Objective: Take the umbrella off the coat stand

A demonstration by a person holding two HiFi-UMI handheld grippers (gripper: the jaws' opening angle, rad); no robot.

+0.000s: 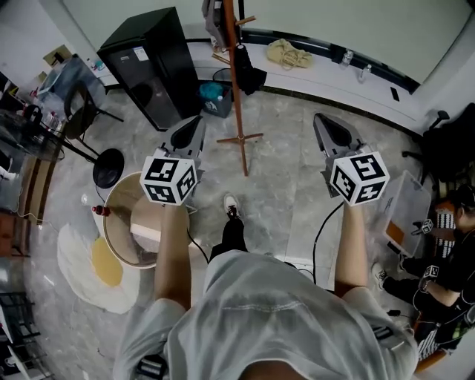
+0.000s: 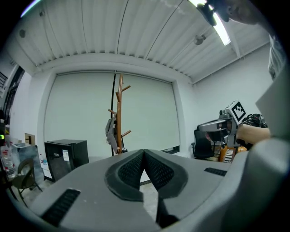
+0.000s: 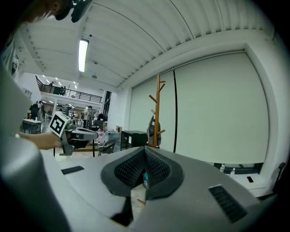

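A wooden coat stand [image 1: 236, 82] rises from the floor ahead of me, its cross foot between the two grippers. A grey folded umbrella [image 1: 214, 21] hangs high on it, left of the pole; it also shows as the umbrella [image 2: 110, 129] in the left gripper view and the umbrella [image 3: 152, 128] in the right one. A dark item [image 1: 249, 73] hangs lower on the stand. My left gripper [image 1: 196, 125] and right gripper [image 1: 325, 123] are held level, well short of the stand, one on each side. Both are shut with nothing between the jaws: left gripper [image 2: 144, 152], right gripper [image 3: 145, 149].
A black mini fridge [image 1: 148, 63] stands left of the stand, with a black stool [image 1: 109, 167] and a round tub-like table [image 1: 119, 230] nearer me. A white ledge [image 1: 326, 74] carries a beige cloth [image 1: 289, 53] and bottles. A seated person [image 1: 453, 252] is at the right.
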